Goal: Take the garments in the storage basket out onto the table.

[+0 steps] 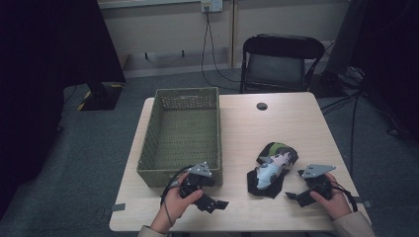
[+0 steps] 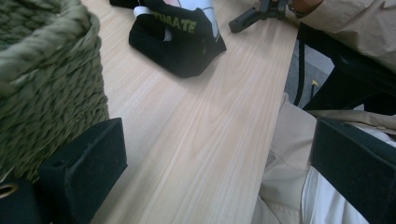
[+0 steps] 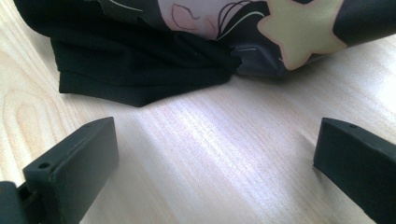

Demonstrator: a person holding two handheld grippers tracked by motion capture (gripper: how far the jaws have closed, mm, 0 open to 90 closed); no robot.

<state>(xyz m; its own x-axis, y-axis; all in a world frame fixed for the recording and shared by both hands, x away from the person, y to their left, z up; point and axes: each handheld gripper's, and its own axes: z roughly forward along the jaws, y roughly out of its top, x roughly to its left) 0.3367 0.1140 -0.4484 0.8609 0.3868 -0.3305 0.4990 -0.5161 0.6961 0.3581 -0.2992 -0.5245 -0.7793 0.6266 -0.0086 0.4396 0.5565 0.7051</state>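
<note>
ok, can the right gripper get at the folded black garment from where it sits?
Probably yes. The right gripper sits open on the table beside the garment, with bare wood between its jaws and the cloth's near edge, and the basket well off to the other side.

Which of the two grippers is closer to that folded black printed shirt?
The right gripper: the shirt lies just ahead of it, while the left gripper sits by the basket.

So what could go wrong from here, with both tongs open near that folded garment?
1. The folded black garment is loosely bundled; a pinch on one edge could unfold it rather than lift it whole.
2. The right tongs sit low over the table, so closing might catch only the bottom layer.
3. The left tongs sit close beside the woven basket and could snag or nudge it.
</note>
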